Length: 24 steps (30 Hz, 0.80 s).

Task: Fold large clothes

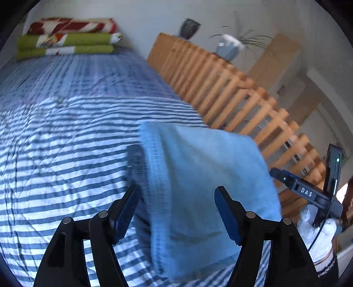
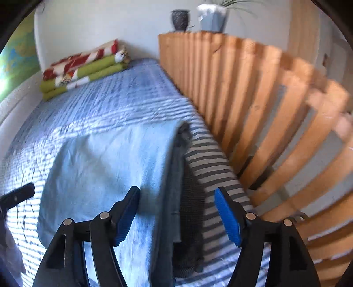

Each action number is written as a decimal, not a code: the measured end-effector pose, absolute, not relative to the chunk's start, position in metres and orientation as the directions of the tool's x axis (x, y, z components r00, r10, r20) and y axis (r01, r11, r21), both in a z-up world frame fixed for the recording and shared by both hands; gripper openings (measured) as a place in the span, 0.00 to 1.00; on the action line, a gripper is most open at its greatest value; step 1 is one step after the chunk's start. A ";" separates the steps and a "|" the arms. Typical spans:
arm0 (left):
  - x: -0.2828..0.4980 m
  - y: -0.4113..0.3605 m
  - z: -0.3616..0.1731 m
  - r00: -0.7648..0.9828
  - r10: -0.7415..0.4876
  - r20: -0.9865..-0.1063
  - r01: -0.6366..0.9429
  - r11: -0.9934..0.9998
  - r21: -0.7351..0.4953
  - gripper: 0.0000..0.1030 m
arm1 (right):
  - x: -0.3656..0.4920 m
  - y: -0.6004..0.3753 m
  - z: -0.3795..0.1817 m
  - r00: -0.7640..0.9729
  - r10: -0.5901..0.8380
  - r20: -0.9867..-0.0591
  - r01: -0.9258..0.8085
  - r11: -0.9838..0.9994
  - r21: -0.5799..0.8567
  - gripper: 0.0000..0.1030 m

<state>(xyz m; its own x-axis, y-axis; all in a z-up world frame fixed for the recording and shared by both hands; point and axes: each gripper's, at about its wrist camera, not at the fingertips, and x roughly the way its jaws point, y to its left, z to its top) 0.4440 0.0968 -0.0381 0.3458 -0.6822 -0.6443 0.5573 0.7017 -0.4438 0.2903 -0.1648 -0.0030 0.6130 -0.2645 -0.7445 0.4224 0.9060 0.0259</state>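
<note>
A light blue garment (image 1: 198, 187) lies folded on the striped bed cover (image 1: 66, 154), with a dark grey layer (image 1: 136, 163) showing at its left edge. My left gripper (image 1: 176, 212) is open just above it, and its blue pads (image 1: 227, 218) stand clear of the cloth. In the right wrist view the same blue garment (image 2: 106, 165) has a dark grey edge (image 2: 189, 198) along its right side. My right gripper (image 2: 176, 214) hangs open over that edge, holding nothing. The right gripper (image 1: 308, 192) also shows at the right of the left wrist view, held by a white-gloved hand (image 1: 317, 231).
A wooden slatted railing (image 2: 253, 110) runs close along the bed's right side. Folded red, white and green blankets (image 1: 68, 37) are stacked at the far end by the wall. A dark pot (image 2: 181, 19) and a potted plant (image 2: 211, 17) stand on the railing's top.
</note>
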 end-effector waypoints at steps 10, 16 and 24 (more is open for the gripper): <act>0.412 0.039 -0.087 0.279 -0.595 -0.754 0.618 0.712 -0.334 0.71 | 0.254 -0.126 -0.063 0.510 -0.219 -0.831 0.270 0.959 -0.087 0.33; 0.402 0.064 -0.069 0.291 -0.577 -0.763 0.572 0.744 -0.345 0.73 | 0.246 -0.147 -0.061 0.491 -0.188 -0.851 0.372 0.928 0.010 0.48; 0.332 0.191 -0.026 0.353 -0.510 -0.784 0.500 0.812 -0.302 0.81 | 0.146 -0.077 -0.010 0.543 -0.230 -0.808 0.404 0.915 0.011 0.50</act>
<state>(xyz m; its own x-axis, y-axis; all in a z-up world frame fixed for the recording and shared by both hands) 0.3320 0.1911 -0.0259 0.3531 -0.5098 -0.7845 0.5000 0.8115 -0.3023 0.1457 -0.0770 -0.0100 0.5430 -0.2301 -0.8076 0.4038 0.9148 0.0108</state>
